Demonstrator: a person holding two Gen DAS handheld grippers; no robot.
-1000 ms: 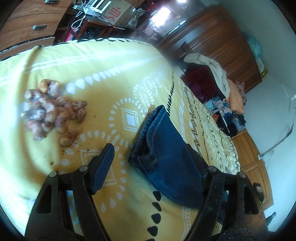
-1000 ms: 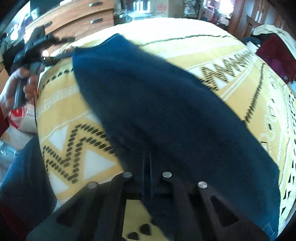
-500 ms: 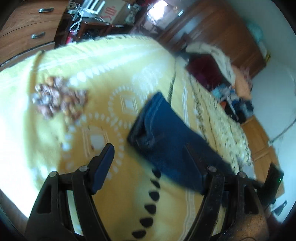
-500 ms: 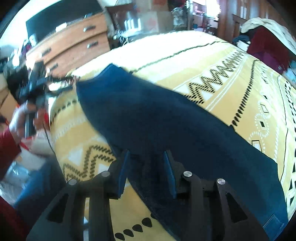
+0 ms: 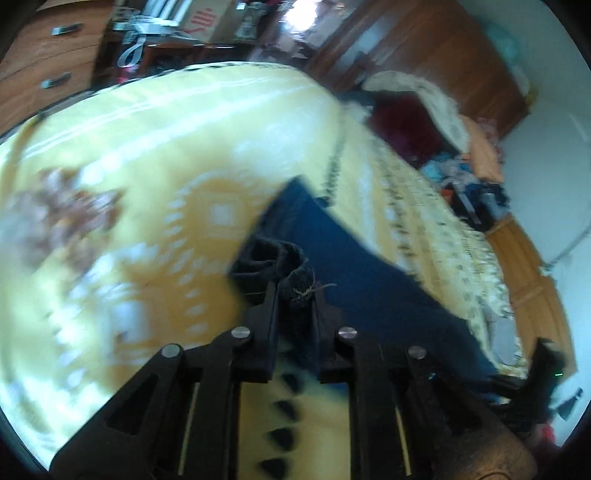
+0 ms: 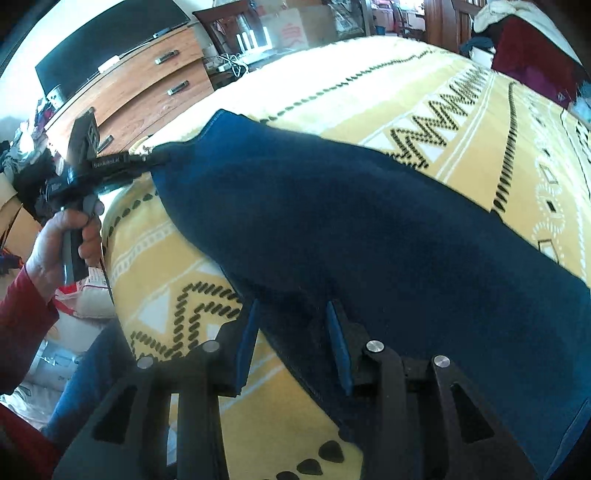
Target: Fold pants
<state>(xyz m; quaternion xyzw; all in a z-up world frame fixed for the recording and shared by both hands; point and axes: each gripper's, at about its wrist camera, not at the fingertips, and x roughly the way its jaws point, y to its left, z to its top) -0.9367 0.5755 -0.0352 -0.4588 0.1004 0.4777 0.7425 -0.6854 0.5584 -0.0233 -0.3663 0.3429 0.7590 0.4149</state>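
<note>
1. On the bed (image 6: pixel 424 92), a yellow patterned blanket (image 5: pixel 155 155) is spread out; the blue denim pants (image 6: pixel 369 229) are laid diagonally across it.
2. Far left in the right wrist view: the left gripper (image 6: pixel 147 159) is seen held in the person's left hand (image 6: pixel 62 243), red sleeve at the wrist. Its tips are clamped on the near corner of the pants at the blanket's edge.
3. Left wrist view, heavy motion blur: the left gripper (image 5: pixel 293 295) is clenched on a bunched, frayed bit of pants (image 5: pixel 369 266) hem. Fabric is pinched between both fingers (image 5: pixel 269 314), and loose threads are visible at the pinch.
4. Left of that, a blurred brownish clump (image 5: pixel 66 218) is seen on the blanket, well apart from the pants. What it is cannot be told.
5. Centre of the right wrist view: the right gripper (image 6: pixel 291 325) is released, jaws parted, blue pads (image 6: pixel 338 343) showing. The pants edge is lying between the jaws, not pinched.
6. Right of it, the pants run on to the lower right frame edge.
7. Background: wooden drawers (image 6: pixel 147 85) and a dark TV screen (image 6: pixel 107 44) upper left, a cardboard box (image 6: pixel 284 26) at top centre, and a clothes pile (image 6: pixel 532 48) upper right.
8. The right gripper (image 5: pixel 543 373) is only partly visible at the far right of the left wrist view, blurred.
</note>
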